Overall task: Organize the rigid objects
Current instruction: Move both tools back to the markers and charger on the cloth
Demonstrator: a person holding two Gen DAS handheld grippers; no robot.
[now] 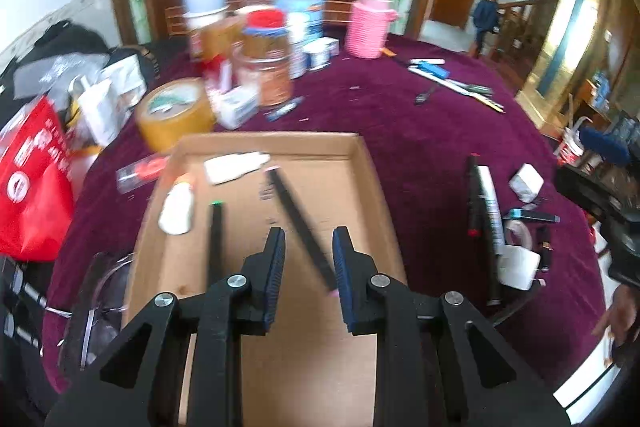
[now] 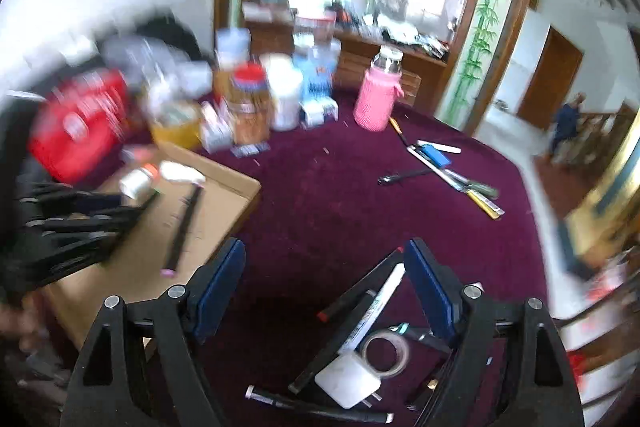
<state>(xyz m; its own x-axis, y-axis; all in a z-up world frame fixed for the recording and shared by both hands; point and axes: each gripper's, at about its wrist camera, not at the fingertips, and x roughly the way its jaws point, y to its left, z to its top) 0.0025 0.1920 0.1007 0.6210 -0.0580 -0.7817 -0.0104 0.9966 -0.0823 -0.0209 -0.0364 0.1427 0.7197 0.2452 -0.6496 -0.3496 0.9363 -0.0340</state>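
A shallow cardboard box [image 1: 362, 163] lies on the purple tablecloth. Inside it are a black pen with a pink tip [image 1: 298, 215], a black pen with a green tip [image 1: 216, 243], a white tube [image 1: 236, 166] and a small white bottle [image 1: 177, 209]. My left gripper [image 1: 309, 245] is open and empty over the box, the pink-tipped pen lying between its fingers. My right gripper [image 2: 324, 263] is open and empty above loose black and white pens [image 2: 362, 301], a white charger [image 2: 348, 381] and a tape ring [image 2: 386, 351]. The box also shows in the right wrist view [image 2: 236, 195].
Jars, bottles, a pink flask [image 1: 368, 29], a brown tape roll [image 1: 174, 113] and a red bag [image 1: 32, 187] crowd the far left of the table. More pens and tools [image 1: 454, 83] lie at the far right. A white adapter [image 1: 526, 183] sits to the right.
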